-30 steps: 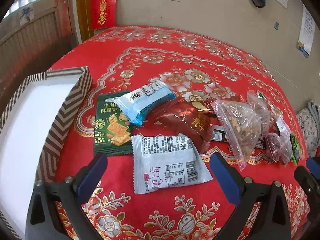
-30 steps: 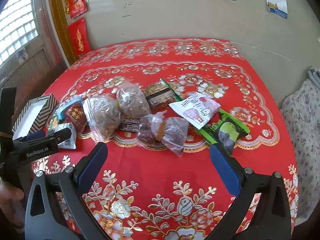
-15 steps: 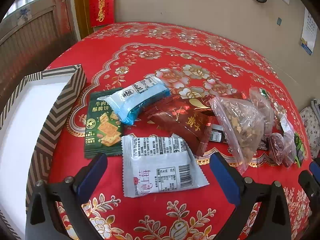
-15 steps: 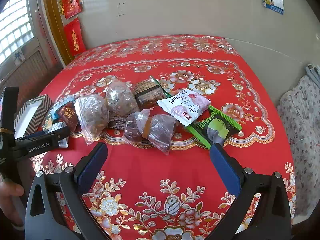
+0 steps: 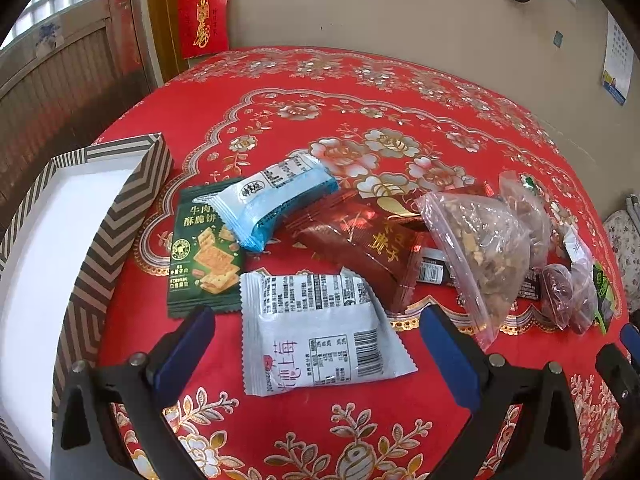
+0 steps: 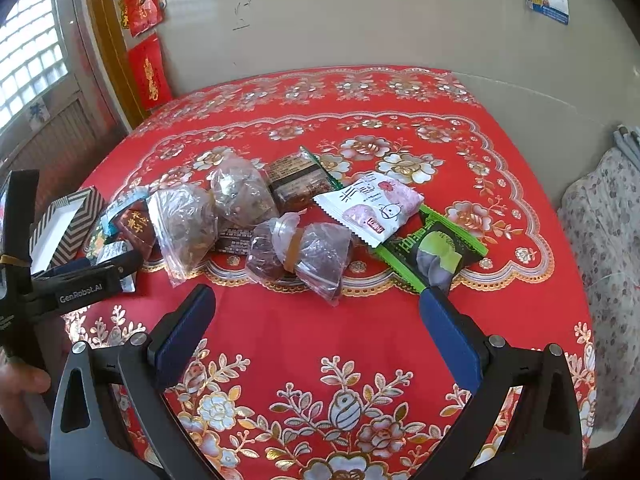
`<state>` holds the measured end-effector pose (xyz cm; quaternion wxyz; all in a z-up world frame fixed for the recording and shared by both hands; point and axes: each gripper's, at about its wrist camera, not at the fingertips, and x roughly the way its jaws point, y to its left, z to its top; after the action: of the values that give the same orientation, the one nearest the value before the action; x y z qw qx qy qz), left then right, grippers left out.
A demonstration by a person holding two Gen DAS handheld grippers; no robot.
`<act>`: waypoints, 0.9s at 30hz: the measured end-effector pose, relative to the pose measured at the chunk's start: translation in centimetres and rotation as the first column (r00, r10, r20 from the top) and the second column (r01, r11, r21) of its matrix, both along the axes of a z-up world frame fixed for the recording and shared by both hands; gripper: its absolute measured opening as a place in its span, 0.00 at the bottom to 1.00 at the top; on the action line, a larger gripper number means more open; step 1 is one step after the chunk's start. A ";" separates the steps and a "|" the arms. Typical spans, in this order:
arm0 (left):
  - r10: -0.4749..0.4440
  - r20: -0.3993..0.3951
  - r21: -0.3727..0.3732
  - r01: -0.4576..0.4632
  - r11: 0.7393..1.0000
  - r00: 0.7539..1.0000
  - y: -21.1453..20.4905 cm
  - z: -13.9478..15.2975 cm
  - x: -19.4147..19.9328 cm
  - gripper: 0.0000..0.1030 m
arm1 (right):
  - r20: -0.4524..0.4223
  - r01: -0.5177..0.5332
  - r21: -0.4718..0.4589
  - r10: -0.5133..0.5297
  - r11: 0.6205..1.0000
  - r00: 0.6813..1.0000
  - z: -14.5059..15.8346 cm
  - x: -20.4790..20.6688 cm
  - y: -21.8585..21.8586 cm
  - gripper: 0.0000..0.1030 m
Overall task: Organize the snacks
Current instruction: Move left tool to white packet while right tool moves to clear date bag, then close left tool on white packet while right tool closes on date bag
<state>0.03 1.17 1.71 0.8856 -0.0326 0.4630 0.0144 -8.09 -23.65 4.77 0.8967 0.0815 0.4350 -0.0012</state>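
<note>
Snacks lie in a row across the red tablecloth. My left gripper (image 5: 316,340) is open, its fingers straddling a white packet (image 5: 320,332) with a barcode. Beyond it lie a green cracker packet (image 5: 204,256), a blue-and-white packet (image 5: 272,196), a dark red packet (image 5: 360,240) and a clear bag of nuts (image 5: 476,248). My right gripper (image 6: 316,320) is open and holds nothing, just short of a clear bag of dark fruit (image 6: 300,252). A white-pink packet (image 6: 372,208) and a green-black packet (image 6: 432,256) lie further right.
An open box (image 5: 120,208) with striped walls and a white inside stands at the table's left edge. A hand (image 6: 20,392) holds the left gripper (image 6: 92,280) at the left of the right wrist view. A wall runs behind the table; a floral cushion (image 6: 612,248) is at the right.
Both grippers have come forward and lower toward the snacks. The white packet now lies between the left fingers, and the right fingers are closer to the bag of dark fruit.
</note>
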 end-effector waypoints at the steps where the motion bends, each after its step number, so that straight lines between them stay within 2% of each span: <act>1: 0.001 -0.001 0.000 -0.001 1.000 1.000 0.0 0.0 0.0 1.00 | -0.001 -0.002 -0.004 0.002 1.000 1.000 0.0 0.0 0.1 1.00; 15: 0.010 -0.007 0.008 -0.010 1.000 1.000 0.1 -0.5 0.1 1.00 | -0.010 0.005 0.000 -0.005 1.000 1.000 -0.4 0.0 -0.1 1.00; 19: 0.008 -0.004 -0.001 -0.008 1.000 1.000 0.3 -0.5 0.0 0.97 | -0.009 0.012 0.005 -0.011 1.000 1.000 -0.4 -0.1 -0.4 1.00; 23: -0.007 0.004 0.020 0.007 1.000 1.000 -0.1 -0.4 -0.1 0.95 | -0.005 0.014 0.004 -0.014 1.000 1.000 -0.3 -0.1 -0.6 1.00; 27: -0.016 -0.012 0.026 0.016 1.000 1.000 -0.3 -0.7 0.1 0.77 | -0.013 0.020 0.005 -0.019 1.000 1.000 -0.5 -0.1 -0.9 1.00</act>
<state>0.10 0.89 1.02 0.8834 -0.0174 0.4682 0.0136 -8.18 -24.52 4.29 0.8937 0.0880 0.4398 -0.0093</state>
